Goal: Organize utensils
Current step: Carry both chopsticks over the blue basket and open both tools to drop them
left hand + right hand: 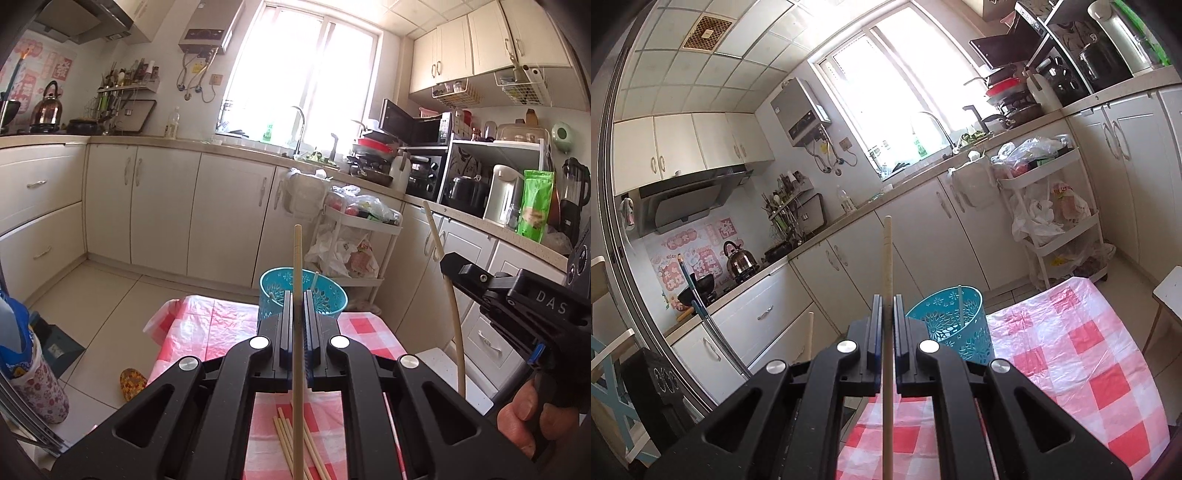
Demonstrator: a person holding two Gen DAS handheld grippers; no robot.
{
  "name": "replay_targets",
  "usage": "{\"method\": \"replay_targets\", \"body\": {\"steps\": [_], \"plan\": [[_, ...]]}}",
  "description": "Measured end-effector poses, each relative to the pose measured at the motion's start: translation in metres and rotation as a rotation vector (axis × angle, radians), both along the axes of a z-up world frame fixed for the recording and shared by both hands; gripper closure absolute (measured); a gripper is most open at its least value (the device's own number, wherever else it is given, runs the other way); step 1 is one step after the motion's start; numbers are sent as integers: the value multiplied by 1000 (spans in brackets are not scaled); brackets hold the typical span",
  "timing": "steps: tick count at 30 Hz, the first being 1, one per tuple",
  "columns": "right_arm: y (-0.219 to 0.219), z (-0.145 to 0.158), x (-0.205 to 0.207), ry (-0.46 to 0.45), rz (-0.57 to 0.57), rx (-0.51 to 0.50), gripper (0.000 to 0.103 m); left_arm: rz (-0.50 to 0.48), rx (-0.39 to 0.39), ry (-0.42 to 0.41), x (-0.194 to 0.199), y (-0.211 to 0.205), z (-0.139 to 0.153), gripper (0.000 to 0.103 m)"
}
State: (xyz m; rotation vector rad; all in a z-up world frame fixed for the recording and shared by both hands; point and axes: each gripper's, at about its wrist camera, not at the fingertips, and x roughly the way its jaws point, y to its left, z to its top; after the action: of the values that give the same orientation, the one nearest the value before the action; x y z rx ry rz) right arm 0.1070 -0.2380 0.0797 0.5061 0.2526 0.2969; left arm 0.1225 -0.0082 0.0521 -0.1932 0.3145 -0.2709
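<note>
Both tongs pinched one chopstick each: the left gripper held its chopstick upright, likewise the right gripper, probably to drop them endwise into the teal basket; spare chopsticks lay on the checked tablecloth.

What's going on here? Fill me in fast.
A person is sorting chopsticks with two handheld grippers. The left gripper is shut on one pale wooden chopstick, the right gripper on another. Both are held above the red-and-white checked tablecloth, near the teal perforated plastic basket. More loose chopsticks lie on the cloth.
</note>
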Motion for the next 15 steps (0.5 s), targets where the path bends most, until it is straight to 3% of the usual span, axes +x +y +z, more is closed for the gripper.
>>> {"method": "replay_targets", "body": {"steps": [15], "plan": [[3,14,20,-70,-44,4,97,44,-77,-84,18,12,18,99]]}}
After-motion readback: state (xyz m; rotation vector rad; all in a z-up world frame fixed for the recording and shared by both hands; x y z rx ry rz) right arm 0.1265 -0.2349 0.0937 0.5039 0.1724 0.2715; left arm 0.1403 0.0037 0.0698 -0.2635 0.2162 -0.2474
